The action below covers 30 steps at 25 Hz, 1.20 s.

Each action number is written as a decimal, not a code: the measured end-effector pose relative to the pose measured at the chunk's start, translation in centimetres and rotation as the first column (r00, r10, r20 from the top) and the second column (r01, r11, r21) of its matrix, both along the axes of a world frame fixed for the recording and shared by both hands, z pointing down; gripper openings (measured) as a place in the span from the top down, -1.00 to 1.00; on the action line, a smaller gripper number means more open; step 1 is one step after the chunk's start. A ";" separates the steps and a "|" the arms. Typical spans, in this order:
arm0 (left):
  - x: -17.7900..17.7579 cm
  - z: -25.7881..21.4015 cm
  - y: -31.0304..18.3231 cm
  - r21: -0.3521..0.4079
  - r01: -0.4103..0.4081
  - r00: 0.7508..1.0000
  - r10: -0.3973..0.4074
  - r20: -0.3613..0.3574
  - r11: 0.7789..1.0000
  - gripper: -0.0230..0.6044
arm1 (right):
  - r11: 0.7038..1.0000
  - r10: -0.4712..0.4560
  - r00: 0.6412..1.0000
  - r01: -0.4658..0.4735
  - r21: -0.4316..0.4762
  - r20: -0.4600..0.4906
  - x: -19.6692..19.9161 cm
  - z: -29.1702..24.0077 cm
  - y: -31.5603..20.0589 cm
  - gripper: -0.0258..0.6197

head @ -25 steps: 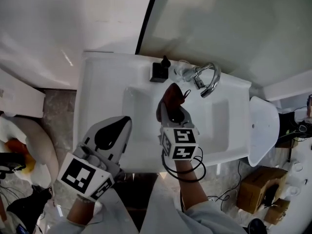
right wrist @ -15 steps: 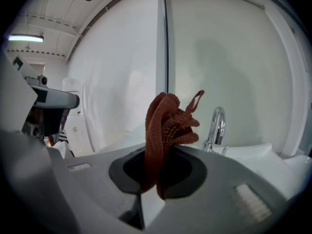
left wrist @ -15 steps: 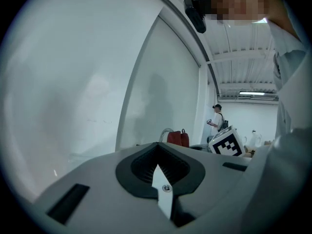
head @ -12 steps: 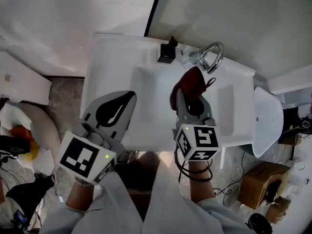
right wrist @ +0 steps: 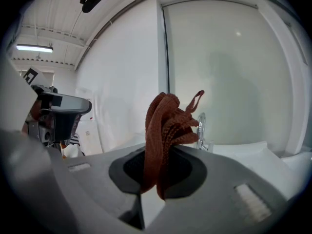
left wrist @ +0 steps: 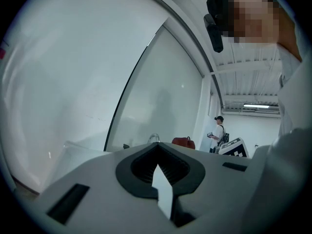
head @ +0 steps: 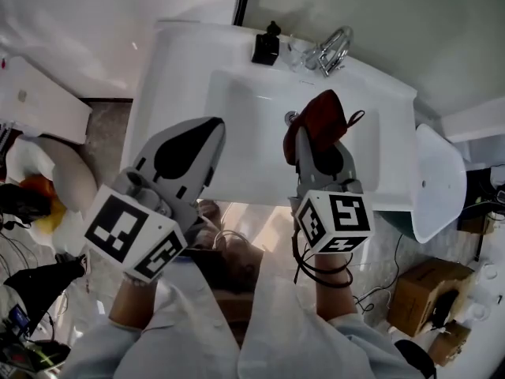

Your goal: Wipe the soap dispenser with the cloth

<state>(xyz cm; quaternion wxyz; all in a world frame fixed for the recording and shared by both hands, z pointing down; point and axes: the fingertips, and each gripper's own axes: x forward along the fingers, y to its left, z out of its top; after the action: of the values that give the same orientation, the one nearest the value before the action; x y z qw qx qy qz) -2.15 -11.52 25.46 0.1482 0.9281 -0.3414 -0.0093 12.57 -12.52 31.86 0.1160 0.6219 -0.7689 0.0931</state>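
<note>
Black soap dispenser [head: 266, 46] is sitting on the white sink worktop's [head: 237, 181] back edge, near the chrome tap [head: 335, 47]. We're pulling the right tongs [head: 317, 150], clamped on the rust-red cloth [head: 322, 117], back over the basin and well apart from it, so wiping is likely pausing. Left tongs [head: 207, 129] are hanging closed and empty. A white wall and glass panel are standing behind.
</note>
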 end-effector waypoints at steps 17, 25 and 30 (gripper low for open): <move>6.9 -1.9 15.2 0.067 0.032 0.999 -0.033 0.019 0.997 0.91 | 0.995 -0.036 0.999 0.038 0.095 -0.020 5.9 -2.8 17.1 0.75; 7.9 -3.6 18.3 0.093 0.016 0.998 -0.021 0.052 0.996 0.91 | 0.994 -0.055 0.998 0.054 0.094 0.008 6.0 -3.4 20.4 0.75; 7.9 -3.3 18.1 0.080 0.000 0.999 -0.004 0.052 0.997 0.91 | 0.994 -0.053 0.998 0.050 0.093 0.029 5.5 -3.5 20.3 0.75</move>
<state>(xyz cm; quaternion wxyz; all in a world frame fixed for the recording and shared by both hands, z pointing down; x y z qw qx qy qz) 5.76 6.56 22.17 0.1019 0.9330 -0.3452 0.0008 18.03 7.73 28.38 0.0772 0.6051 -0.7898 0.0642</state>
